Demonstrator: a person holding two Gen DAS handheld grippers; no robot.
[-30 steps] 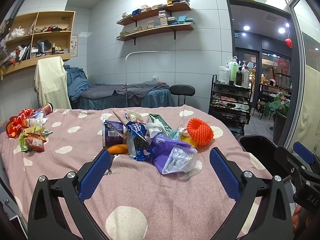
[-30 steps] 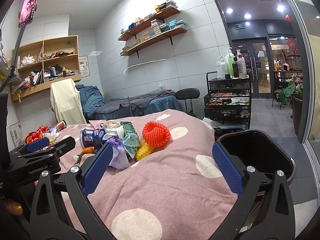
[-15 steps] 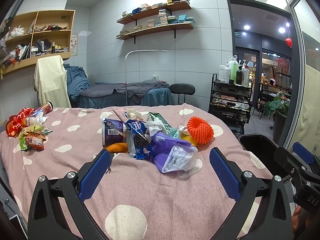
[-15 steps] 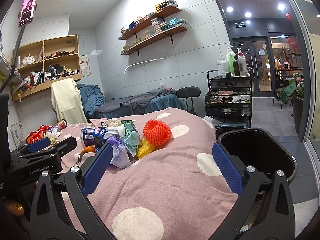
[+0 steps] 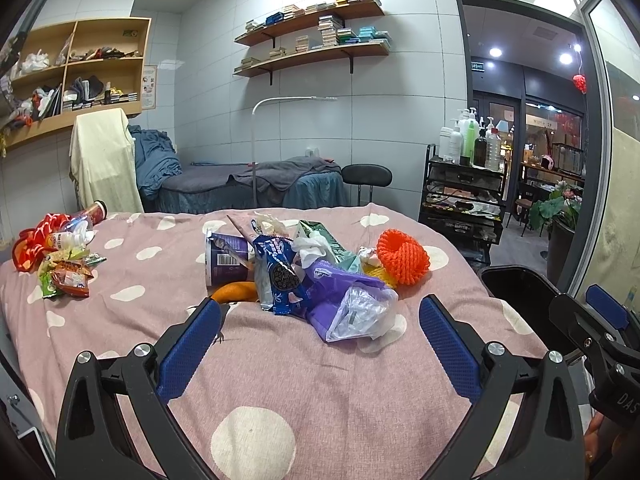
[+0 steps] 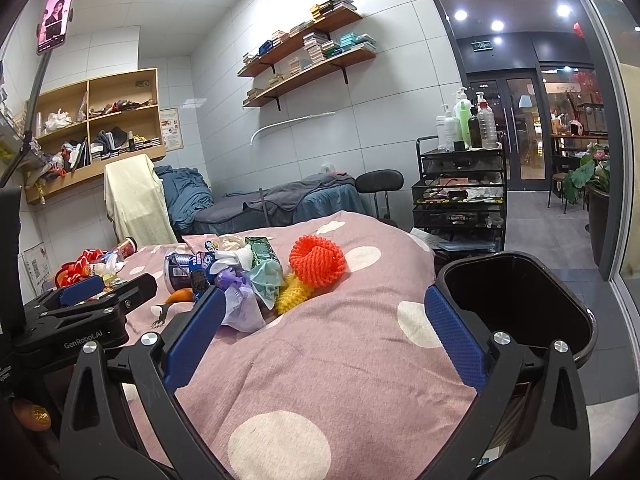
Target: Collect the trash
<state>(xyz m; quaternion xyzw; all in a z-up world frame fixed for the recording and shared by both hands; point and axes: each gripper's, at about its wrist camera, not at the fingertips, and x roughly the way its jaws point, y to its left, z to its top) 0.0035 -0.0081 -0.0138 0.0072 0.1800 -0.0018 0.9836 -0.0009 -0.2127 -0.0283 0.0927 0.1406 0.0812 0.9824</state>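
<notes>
A heap of trash lies mid-bed on the pink dotted cover (image 5: 280, 380): a purple cup (image 5: 224, 258), a blue cookie wrapper (image 5: 278, 276), a purple plastic bag (image 5: 344, 304), an orange foam net (image 5: 402, 256), a green packet (image 5: 320, 236) and an orange peel (image 5: 234, 292). My left gripper (image 5: 320, 316) is open and empty, just short of the heap. My right gripper (image 6: 320, 316) is open and empty, to the right of the heap (image 6: 240, 276) and beside a black bin (image 6: 516, 300).
A second pile of snack wrappers and a bottle (image 5: 60, 252) lies at the bed's far left. The black bin (image 5: 516, 284) stands off the bed's right edge. A black trolley with bottles (image 5: 464, 192) and a stool (image 5: 366, 176) stand beyond.
Both grippers have barely shifted; the view has drifted slightly. Nothing was picked up or let go.
</notes>
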